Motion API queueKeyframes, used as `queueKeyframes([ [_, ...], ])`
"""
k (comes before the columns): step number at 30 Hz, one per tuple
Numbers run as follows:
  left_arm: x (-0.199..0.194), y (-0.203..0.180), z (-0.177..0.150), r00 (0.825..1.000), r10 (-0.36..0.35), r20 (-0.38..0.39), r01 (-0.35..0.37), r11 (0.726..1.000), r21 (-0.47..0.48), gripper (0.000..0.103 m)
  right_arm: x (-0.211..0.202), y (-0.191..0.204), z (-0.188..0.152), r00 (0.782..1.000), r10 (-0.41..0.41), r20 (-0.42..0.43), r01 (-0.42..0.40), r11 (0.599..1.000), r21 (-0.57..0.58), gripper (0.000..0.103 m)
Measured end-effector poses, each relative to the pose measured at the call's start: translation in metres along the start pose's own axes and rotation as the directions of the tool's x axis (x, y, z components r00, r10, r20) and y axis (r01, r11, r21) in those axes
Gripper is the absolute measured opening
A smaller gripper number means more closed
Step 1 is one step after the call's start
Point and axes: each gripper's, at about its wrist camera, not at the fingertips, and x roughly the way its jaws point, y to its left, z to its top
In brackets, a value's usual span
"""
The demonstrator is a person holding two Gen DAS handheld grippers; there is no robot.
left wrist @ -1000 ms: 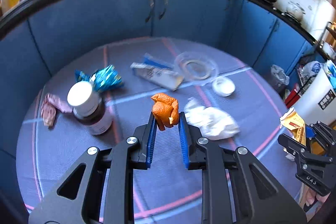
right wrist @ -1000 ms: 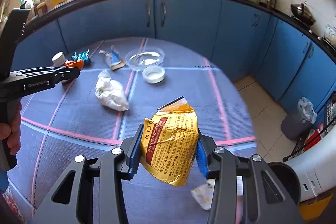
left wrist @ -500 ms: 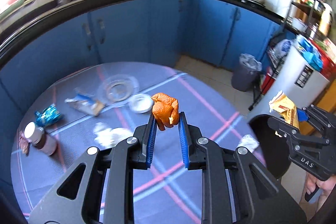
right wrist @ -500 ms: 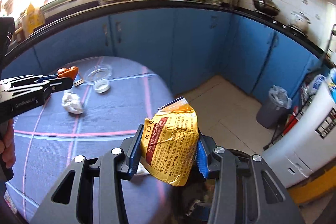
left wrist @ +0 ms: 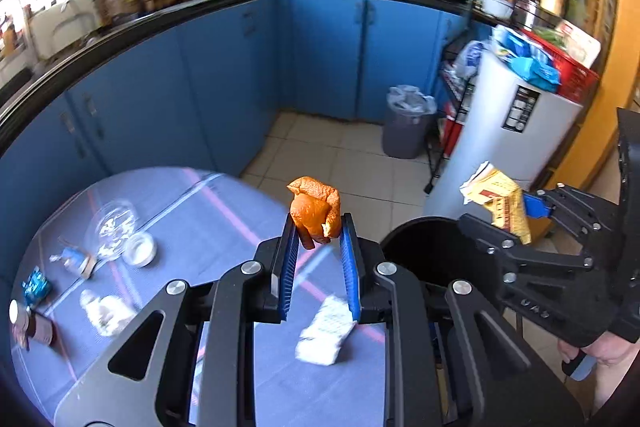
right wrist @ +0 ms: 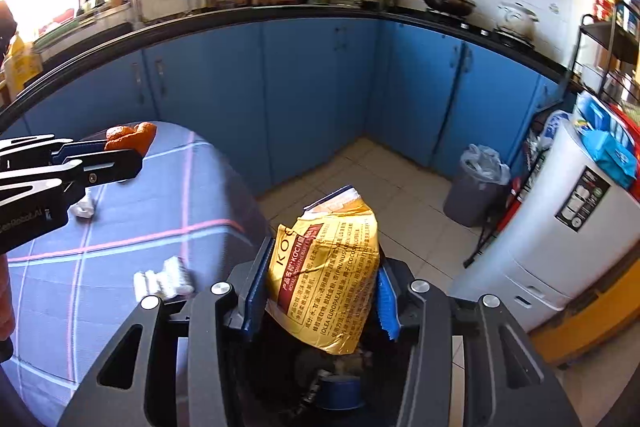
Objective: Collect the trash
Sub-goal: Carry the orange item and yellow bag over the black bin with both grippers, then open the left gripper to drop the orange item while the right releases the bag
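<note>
The right gripper (right wrist: 320, 291) points down over the round black trash bin (left wrist: 420, 247), its jaws clamped on a crumpled yellow foil snack packet (right wrist: 326, 279) hanging above the bin's opening. Beside it, the left gripper (left wrist: 318, 247) is held level over the edge of the purple-checked tabletop (left wrist: 224, 211), its jaws pinching a curled orange peel (left wrist: 314, 211) that sticks up past their tips.
</note>
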Motion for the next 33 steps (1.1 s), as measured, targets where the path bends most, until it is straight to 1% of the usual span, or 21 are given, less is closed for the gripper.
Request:
queueKeyframes([
  [5,0.013,-0.037,0.015,0.999,-0.049,-0.013,0.050,0.997,0.054,0.022,0.000,-0.018,-0.008,1.000,-0.027,-0.002,0.027,1.000,0.016,0.045],
  [7,0.017,-0.049,0.020,0.998,-0.054,-0.012,0.055,0.996,0.074,0.023,0.000,-0.027,-0.011,0.999,-0.043,-0.006,0.043,0.999,0.023,0.045],
  [11,0.026,-0.074,0.030,0.998,-0.067,-0.021,0.069,0.991,0.112,0.026,0.000,-0.044,-0.017,0.998,-0.058,-0.015,0.059,0.997,0.047,0.045],
  [12,0.027,-0.077,0.031,0.997,-0.069,-0.021,0.071,0.991,0.112,0.031,-0.001,-0.047,-0.019,0.998,-0.064,-0.018,0.065,0.997,0.053,0.045],
  [14,0.030,-0.083,0.032,0.997,-0.072,-0.020,0.074,0.991,0.115,0.069,0.000,-0.054,-0.020,0.997,-0.071,-0.023,0.072,0.995,0.063,0.045],
  [15,0.029,-0.084,0.033,0.997,-0.082,-0.007,0.082,0.990,0.112,0.101,-0.001,-0.057,-0.022,0.997,-0.073,-0.025,0.075,0.995,0.069,0.045],
  [16,0.027,-0.085,0.033,0.996,-0.085,0.014,0.083,0.990,0.113,0.099,0.000,-0.060,-0.023,0.997,-0.074,-0.027,0.076,0.994,0.073,0.045],
  [17,0.027,-0.087,0.033,0.997,-0.077,0.017,0.074,0.990,0.119,0.099,0.000,-0.063,-0.024,0.997,-0.076,-0.030,0.078,0.994,0.077,0.045],
  [21,0.028,-0.083,0.034,0.998,-0.066,0.008,0.064,0.993,0.103,0.099,0.003,-0.063,-0.027,0.997,-0.070,-0.041,0.073,0.994,0.081,0.045],
  [30,0.024,-0.065,0.035,0.999,-0.040,0.011,0.039,0.997,0.067,0.099,0.009,-0.042,-0.023,0.999,-0.034,-0.037,0.036,0.998,0.046,0.048],
  [32,0.023,-0.063,0.034,0.999,-0.040,0.013,0.039,0.997,0.060,0.099,0.009,-0.040,-0.021,0.999,-0.025,-0.038,0.026,0.999,0.044,0.053],
  [33,0.022,-0.061,0.034,0.999,-0.039,0.015,0.038,0.998,0.056,0.099,0.008,-0.039,-0.020,0.999,-0.022,-0.036,0.024,0.999,0.046,0.068],
])
